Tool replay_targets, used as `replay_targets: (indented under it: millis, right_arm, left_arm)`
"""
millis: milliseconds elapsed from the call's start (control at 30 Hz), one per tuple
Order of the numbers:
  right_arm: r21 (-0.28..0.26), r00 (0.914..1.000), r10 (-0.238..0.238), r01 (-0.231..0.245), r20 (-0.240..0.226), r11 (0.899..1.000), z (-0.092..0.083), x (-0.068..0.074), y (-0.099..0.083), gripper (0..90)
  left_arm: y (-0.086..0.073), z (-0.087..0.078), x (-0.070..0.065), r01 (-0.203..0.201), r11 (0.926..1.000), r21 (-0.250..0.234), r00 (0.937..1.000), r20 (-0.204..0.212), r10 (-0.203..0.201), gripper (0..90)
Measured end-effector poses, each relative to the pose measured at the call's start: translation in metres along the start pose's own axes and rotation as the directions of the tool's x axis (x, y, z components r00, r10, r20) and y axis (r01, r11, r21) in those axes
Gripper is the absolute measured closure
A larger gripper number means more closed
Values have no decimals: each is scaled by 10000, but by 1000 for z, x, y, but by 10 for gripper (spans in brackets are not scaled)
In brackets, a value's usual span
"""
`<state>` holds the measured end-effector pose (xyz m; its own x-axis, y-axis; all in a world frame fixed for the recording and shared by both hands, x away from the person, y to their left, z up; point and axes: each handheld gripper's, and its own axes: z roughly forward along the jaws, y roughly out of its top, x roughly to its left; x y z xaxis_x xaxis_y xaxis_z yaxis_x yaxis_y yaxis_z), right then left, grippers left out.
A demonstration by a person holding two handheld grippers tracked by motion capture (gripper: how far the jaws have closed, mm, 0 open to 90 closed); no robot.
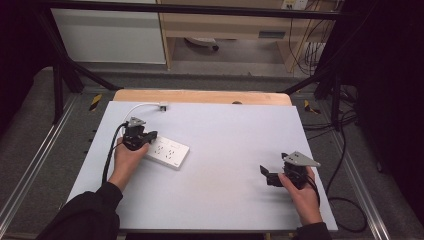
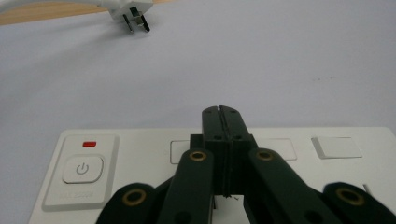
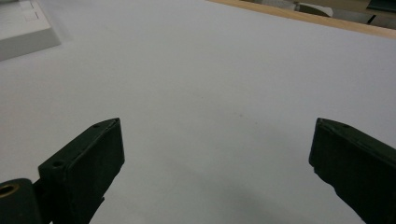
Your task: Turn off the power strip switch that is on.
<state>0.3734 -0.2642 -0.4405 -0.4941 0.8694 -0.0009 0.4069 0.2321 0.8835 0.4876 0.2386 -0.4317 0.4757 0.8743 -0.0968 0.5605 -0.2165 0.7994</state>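
A white power strip lies on the pale sheet at the left of the table. Its cable runs back to a white plug lying loose near the far edge. My left gripper sits over the strip's near end with its jaws pressed together and nothing between them. In the left gripper view the shut jaws lie over the strip, beside its power button; the plug rests beyond. My right gripper stands open low over bare sheet at the right, its jaws wide apart and empty.
The pale sheet covers the table, with a wooden strip showing along the far edge. A corner of the power strip shows at top left in the right gripper view. Black cables trail on the floor at the right.
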Motion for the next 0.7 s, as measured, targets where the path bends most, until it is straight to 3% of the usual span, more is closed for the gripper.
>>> replay_targets:
  millis: [700]
  right_arm:
    - [-4, 10000, 8, -8, -3, 10000, 0, 0, 0, 37]
  left_arm:
    - [0, 3, -3, -69, 9999, 105, 10000, -10, 69, 900]
